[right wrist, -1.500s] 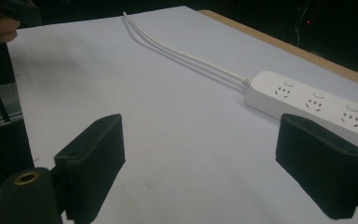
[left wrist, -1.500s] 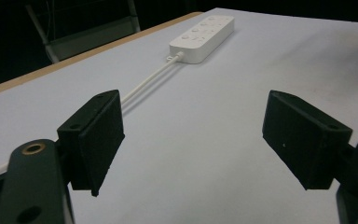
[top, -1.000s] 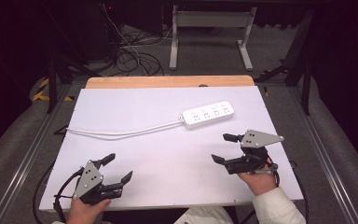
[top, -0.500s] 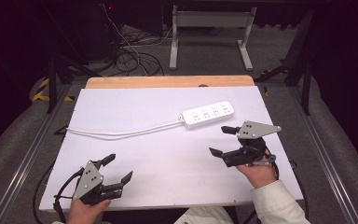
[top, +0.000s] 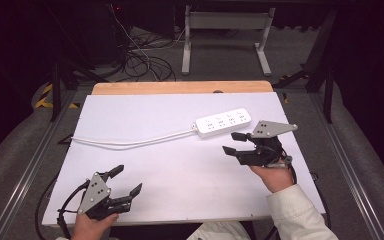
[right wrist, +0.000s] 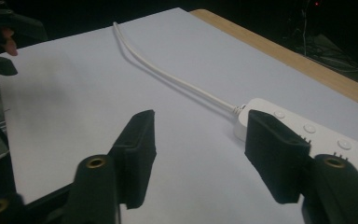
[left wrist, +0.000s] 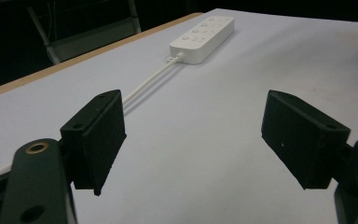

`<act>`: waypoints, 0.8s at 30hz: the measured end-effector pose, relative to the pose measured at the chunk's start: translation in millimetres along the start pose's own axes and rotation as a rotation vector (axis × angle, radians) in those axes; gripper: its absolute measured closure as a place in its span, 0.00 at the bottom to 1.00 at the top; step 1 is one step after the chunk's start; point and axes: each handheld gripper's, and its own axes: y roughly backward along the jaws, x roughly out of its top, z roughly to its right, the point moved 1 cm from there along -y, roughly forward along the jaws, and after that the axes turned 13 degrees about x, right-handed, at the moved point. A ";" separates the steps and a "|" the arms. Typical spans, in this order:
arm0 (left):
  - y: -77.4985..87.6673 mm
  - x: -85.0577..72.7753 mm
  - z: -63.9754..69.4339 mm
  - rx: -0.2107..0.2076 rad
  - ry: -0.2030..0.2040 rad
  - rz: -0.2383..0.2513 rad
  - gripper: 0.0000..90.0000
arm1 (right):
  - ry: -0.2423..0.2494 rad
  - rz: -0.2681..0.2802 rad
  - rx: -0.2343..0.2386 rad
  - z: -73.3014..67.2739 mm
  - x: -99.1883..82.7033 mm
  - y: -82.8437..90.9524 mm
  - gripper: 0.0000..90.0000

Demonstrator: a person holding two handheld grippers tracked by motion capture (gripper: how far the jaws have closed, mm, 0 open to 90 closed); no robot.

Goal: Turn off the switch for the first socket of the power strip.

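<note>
Holding my left gripper (top: 121,184) low at the near left corner of the table (top: 145,110), I keep its fingers (left wrist: 95,140) spread wide and empty, parked well apart from everything, because nothing on that side needs gripping yet. From there its camera looks straight up the white cord (top: 130,143), which runs from the table's left edge in a shallow curve toward the middle, lying flat and slack (no tension in it that I can see).

That cord ends in the white power strip (top: 223,122), which lies flat on the far right part of the table, angled a little, its row of sockets and buttons facing up so it can be reached from above.

My right gripper (top: 236,143) hangs just beside the strip's near edge, fingers (right wrist: 275,158) also wide and holding nothing. I judge that I hold it there, aimed at the cord end of the strip, because that gap is broad enough to straddle the body; the strip itself sits untouched.
</note>
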 end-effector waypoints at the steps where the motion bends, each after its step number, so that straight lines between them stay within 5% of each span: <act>1: 0.1 0.0 0.0 0.001 0.001 0.003 0.25 | -0.001 -0.008 -0.020 0.5 2.2 -1.6 0.57; 6: 0.5 0.0 -0.4 0.001 -0.006 0.002 0.25 | -0.023 -0.061 -0.072 9.0 11.7 -13.0 0.75; 16: 0.6 -0.2 0.0 0.003 -0.005 -0.001 0.25 | -0.025 -0.101 -0.090 25.1 26.6 -30.3 0.98; 24: 0.4 -0.3 -0.9 0.004 -0.009 0.000 0.25 | -0.071 -0.121 -0.113 44.9 32.8 -42.3 1.00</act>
